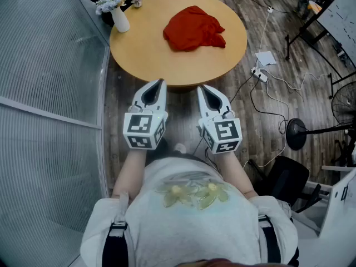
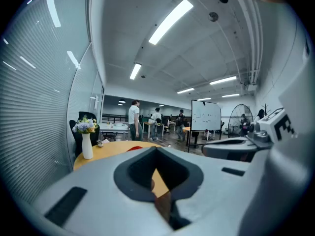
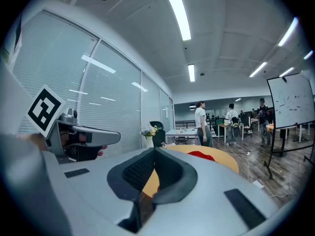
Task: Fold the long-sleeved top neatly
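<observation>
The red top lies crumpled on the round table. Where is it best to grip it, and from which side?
Probably the fold sticking out at the right end of the red top, pinched from above, coming over the table's near edge. The heap is bunched, no sleeve or hem shows plainly, and the vase stands away at the far left.

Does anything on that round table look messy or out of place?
The red top lies crumpled in a heap on the round table, neither spread flat nor folded. The vase of flowers stands upright at the table's edge; nothing looks spilled.
</observation>
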`<state>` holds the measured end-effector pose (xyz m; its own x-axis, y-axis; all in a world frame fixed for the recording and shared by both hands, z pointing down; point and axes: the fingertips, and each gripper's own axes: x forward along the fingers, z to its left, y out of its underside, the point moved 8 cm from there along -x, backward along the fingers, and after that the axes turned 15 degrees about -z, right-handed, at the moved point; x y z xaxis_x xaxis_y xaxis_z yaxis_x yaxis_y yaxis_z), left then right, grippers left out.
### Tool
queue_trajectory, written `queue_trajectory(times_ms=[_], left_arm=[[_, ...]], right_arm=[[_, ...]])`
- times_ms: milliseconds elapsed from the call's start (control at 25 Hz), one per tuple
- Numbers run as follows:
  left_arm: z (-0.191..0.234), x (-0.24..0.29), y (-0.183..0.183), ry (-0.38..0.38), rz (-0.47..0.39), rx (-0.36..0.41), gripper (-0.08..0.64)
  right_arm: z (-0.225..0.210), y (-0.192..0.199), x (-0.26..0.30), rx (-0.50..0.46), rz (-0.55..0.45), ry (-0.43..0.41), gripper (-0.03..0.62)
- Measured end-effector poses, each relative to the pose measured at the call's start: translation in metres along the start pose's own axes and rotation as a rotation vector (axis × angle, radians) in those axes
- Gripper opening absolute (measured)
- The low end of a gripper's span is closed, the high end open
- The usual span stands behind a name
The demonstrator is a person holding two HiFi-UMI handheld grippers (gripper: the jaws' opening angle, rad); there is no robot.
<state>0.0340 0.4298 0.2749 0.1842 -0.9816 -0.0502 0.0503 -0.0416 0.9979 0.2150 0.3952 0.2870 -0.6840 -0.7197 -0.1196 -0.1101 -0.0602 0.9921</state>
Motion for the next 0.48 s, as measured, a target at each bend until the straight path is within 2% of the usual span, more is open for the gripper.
queue_trajectory(times_ms=[200, 480], left_arm=[[0.006, 0.009, 0.004, -0.001, -0.004, 0.028, 0.003], [0.014, 0.012, 0.002, -0.011, -0.005, 0.021, 0.004]], right_arm=[[-0.008, 0.009, 0.012, -0.003, -0.005, 0.003, 0.018], [-0.013, 0.007, 0.024, 0.024, -0.041, 0.036, 0.018]])
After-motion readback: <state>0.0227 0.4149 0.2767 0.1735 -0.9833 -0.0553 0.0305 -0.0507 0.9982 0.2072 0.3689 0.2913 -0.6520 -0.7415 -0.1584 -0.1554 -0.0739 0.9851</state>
